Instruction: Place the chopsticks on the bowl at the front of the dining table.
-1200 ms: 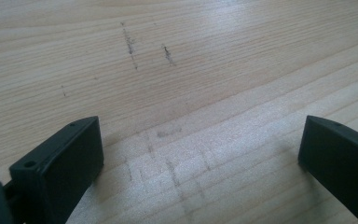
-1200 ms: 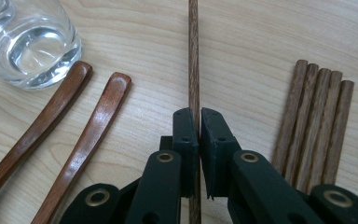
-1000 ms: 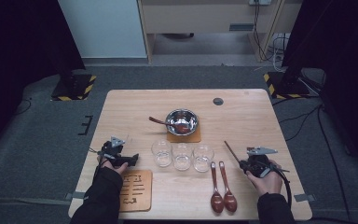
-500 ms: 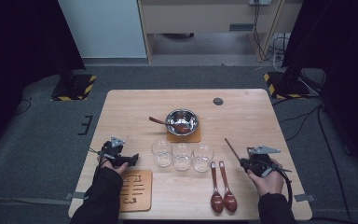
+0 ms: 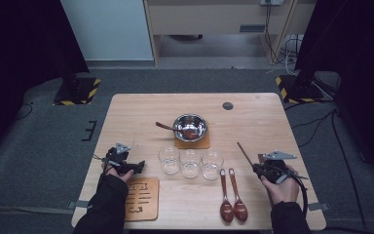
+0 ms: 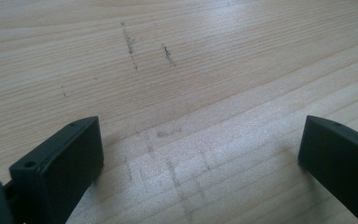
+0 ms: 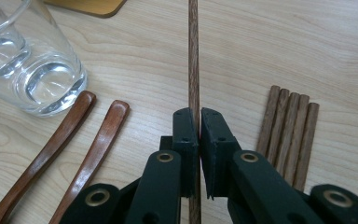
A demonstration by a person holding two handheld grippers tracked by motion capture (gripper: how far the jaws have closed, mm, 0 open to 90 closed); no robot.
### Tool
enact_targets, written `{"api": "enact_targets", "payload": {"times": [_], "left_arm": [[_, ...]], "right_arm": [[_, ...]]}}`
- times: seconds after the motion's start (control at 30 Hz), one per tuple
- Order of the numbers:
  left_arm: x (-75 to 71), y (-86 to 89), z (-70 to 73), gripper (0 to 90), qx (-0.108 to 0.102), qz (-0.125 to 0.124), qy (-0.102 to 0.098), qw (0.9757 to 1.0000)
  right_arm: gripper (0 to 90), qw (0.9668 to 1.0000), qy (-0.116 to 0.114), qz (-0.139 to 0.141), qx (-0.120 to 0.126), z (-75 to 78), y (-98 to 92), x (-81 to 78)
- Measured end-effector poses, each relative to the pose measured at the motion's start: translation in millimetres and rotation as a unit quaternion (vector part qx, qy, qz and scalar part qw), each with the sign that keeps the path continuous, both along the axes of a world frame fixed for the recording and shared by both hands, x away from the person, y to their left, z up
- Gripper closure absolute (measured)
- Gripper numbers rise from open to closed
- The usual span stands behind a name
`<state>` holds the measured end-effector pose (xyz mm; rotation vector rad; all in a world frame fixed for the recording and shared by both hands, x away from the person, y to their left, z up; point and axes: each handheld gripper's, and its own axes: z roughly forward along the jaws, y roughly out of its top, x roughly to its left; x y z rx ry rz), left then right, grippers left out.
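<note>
My right gripper (image 7: 196, 119) is shut on a thin dark wooden chopstick (image 7: 194, 56) that points straight ahead, away from the jaws. In the high view this gripper (image 5: 257, 168) sits at the table's front right, and the chopstick (image 5: 243, 151) slants up and to the left. Several more chopsticks (image 7: 289, 130) lie flat side by side just right of the jaws. My left gripper (image 5: 137, 166) rests at the front left. Its jaws (image 6: 200, 154) stand wide open over bare wood with nothing between them.
Three clear glasses (image 5: 190, 163) stand in a row at mid-table. Two wooden spoons (image 5: 231, 195) lie in front of them. A steel bowl (image 5: 190, 127) with a spoon sits on a coaster (image 5: 192, 143) behind. A wooden board (image 5: 141, 199) lies by my left hand.
</note>
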<state>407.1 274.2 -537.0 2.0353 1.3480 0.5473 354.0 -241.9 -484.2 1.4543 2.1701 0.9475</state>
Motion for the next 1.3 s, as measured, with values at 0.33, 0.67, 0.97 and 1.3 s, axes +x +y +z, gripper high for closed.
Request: {"api": "enact_targets", "payload": {"times": [0.33,0.67,0.97,1.3], "left_arm": [[0.0,0.0,0.0,0.0,0.000,0.000,0.000,1.0000],[0.0,0.0,0.0,0.0,0.000,0.000,0.000,1.0000],[0.1,-0.2,0.0,0.0,-0.001,0.001,0.000,1.0000],[0.1,-0.2,0.0,0.0,-0.001,0.001,0.000,1.0000]], "right_arm": [[85.1,0.9998,-0.014,-0.007,0.012,7.9,-6.0,0.1],[85.1,0.9990,-0.032,-0.016,0.028,19.5,-11.4,-1.3],[85.1,0.9982,-0.049,-0.014,0.032,30.1,-11.8,1.9],[85.1,0.9967,-0.064,-0.023,0.044,42.0,-16.1,5.7]]}}
